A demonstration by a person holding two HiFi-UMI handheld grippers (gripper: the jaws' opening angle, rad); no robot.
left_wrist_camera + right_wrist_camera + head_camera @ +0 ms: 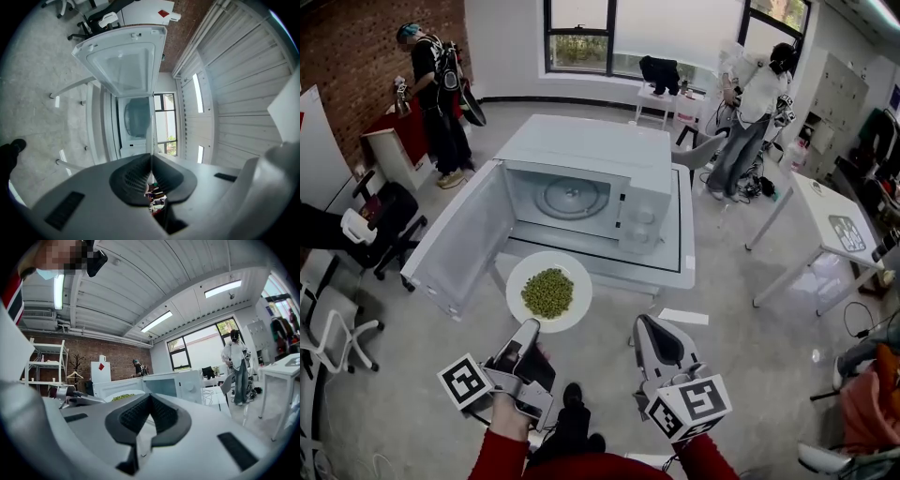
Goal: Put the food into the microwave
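Observation:
A white microwave (581, 169) stands on a low white table (680, 274), its door (459, 239) swung wide to the left and the glass turntable (572, 199) bare. In front of the opening is a white plate (525, 281) heaped with green peas (547, 292). My left gripper (530, 327), rolled on its side, is shut on the plate's near rim. In the left gripper view the rim (151, 133) runs edge-on out of the gripper (151, 157) toward the cavity (137, 117). My right gripper (643, 324) is shut and holds nothing, to the right of the plate. The right gripper view shows its closed tips (150, 397), the peas (121, 397) and the microwave (180, 383).
One person (436, 94) stands at the back left by the brick wall, and another (759, 112) at the back right. Office chairs (384, 220) are on the left and a white table (830, 225) on the right. A paper slip (682, 316) lies on the floor.

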